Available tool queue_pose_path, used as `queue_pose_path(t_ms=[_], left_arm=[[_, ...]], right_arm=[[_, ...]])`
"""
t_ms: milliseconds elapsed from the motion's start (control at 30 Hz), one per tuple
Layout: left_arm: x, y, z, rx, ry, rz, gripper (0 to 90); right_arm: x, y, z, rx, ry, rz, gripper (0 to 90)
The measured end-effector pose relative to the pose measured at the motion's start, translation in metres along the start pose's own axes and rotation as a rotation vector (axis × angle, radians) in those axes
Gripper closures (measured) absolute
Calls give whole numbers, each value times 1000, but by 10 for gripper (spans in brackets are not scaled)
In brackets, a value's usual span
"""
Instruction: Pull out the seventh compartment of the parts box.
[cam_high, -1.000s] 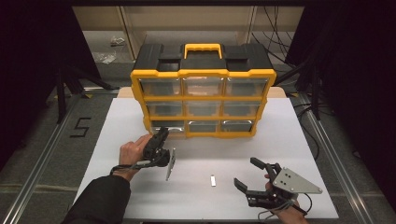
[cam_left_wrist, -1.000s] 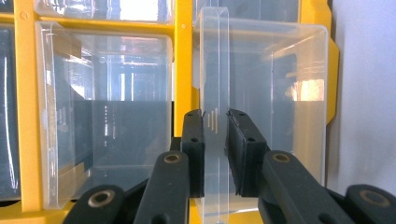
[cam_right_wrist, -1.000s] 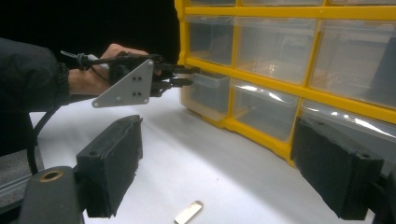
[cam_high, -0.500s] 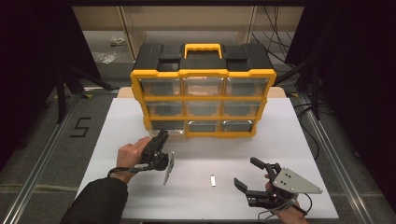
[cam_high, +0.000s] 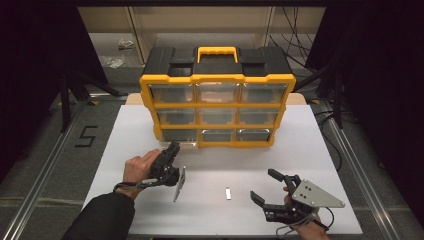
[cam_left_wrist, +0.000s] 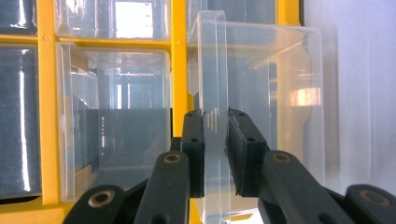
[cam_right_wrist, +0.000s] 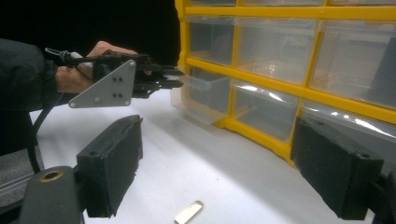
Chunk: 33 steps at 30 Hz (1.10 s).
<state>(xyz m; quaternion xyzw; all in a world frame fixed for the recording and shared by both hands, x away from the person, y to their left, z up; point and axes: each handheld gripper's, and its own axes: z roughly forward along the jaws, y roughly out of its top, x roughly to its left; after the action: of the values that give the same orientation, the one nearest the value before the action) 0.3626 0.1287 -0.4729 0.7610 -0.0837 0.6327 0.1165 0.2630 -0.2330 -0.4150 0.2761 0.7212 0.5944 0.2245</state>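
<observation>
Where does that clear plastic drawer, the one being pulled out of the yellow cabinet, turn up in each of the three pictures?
High view: the clear drawer sits at the cabinet's bottom-left corner, ahead of the left gripper.
Left gripper view: it stands centre and right, its front lip pinched between the black jaws.
Right gripper view: left of centre, sticking out of the bottom row.
Shared landmark: the yellow cabinet, behind the drawer each time.

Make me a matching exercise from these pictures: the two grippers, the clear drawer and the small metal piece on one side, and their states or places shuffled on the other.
Things:
1. left gripper
2. right gripper
3. clear drawer
4. small metal piece

States:
A. lying flat on the white table
B. jaws wide apart, holding nothing
C. pulled partway out of the bottom row
D. clamped on a clear plastic lip

Pairs: 1-D, 2-B, 3-C, 4-A
</observation>
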Motion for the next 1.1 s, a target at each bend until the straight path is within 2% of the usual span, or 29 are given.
queue_pose_path(t_ms=[1100], left_arm=[[-3,1,-13,-19,-18,11,772]], right_arm=[[0,0,0,0,2,0,178]])
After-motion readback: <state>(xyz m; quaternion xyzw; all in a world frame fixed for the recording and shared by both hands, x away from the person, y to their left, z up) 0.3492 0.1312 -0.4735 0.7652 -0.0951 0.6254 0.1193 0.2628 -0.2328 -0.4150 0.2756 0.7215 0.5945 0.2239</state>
